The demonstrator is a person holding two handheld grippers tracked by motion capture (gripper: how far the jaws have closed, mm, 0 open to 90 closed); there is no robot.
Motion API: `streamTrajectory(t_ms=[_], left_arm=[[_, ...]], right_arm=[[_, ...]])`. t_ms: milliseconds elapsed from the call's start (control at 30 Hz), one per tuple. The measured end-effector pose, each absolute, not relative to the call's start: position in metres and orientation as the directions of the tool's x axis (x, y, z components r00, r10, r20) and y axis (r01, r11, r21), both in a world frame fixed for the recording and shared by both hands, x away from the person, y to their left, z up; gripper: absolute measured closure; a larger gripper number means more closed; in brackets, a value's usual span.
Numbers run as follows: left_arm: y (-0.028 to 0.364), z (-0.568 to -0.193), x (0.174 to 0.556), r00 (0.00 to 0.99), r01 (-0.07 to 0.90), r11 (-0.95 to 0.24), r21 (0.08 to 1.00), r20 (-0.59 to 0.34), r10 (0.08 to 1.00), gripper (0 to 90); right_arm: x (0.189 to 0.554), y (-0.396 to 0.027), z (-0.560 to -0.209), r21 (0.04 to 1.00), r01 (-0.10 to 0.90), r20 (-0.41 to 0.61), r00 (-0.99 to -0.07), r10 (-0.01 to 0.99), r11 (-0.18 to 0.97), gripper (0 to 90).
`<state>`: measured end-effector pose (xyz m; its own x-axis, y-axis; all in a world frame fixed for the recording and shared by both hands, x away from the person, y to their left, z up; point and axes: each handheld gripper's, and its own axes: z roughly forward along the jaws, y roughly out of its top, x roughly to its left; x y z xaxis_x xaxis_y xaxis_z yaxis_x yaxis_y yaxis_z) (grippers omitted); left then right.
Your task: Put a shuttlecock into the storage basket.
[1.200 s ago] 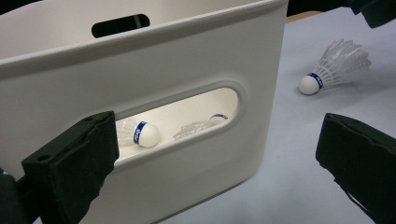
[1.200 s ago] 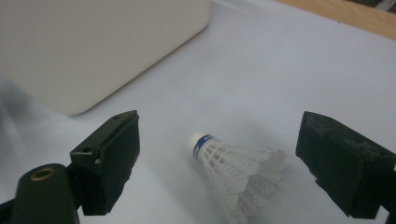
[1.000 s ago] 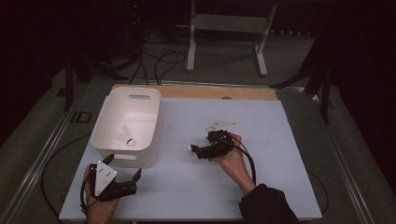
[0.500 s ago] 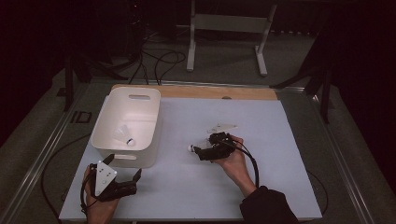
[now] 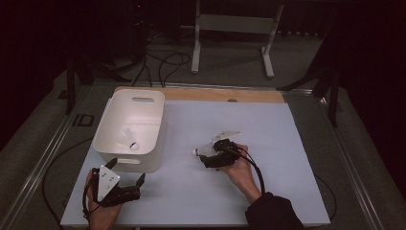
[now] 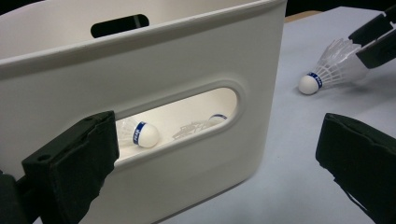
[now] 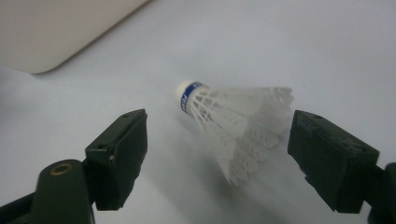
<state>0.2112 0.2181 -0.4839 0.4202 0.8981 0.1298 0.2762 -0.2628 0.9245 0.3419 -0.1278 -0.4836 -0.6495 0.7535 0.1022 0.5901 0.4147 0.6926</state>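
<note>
left gripper (image 5: pixel 128 188) at the table's near edge, jaws spread wide and empty, just before the white bin (image 5: pixel 125 163). farther out, right gripper (image 7: pixel 217 154) with jaws just closing around the shuttlecock (image 7: pixel 233 128) on the table (image 5: pixel 287 143), pads not yet pressing. inside the bin, another shuttlecock (image 6: pixel 140 134).

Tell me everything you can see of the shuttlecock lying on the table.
The shuttlecock has a white rounded cork with a blue band and a white feather-like skirt. It lies on its side on the pale table, cork toward the white bin. The right gripper straddles its skirt, fingers apart and closing, not yet pressing.
</note>
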Motion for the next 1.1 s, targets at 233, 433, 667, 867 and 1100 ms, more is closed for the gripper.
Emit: streamTrajectory(t_ms=[233,433,667,867,1100], left_arm=[[0.218,-0.484,0.211,0.419,0.276,-0.262,0.925,0.130,0.898,0.0],[0.218,-0.484,0.211,0.420,0.275,-0.263,0.925,0.130,0.898,0.0],[0.218,-0.484,0.211,0.420,0.275,-0.263,0.925,0.130,0.898,0.0],[0.218,-0.484,0.211,0.420,0.276,-0.263,0.924,0.131,0.898,0.0],[0.218,-0.484,0.211,0.420,0.275,-0.263,0.925,0.131,0.898,0.0]], right_arm=[[0.342,-0.125,-0.487,0.684,0.589,0.105,-0.662,0.742,0.429,30.0],[0.345,-0.122,-0.492,0.675,0.607,0.140,-0.663,0.736,0.418,49.0],[0.351,-0.121,-0.497,0.673,0.622,0.178,-0.662,0.728,0.401,66.2],[0.350,-0.119,-0.494,0.690,0.611,0.176,-0.661,0.729,0.388,77.4],[0.350,-0.117,-0.492,0.707,0.595,0.177,-0.673,0.718,0.383,86.6]])
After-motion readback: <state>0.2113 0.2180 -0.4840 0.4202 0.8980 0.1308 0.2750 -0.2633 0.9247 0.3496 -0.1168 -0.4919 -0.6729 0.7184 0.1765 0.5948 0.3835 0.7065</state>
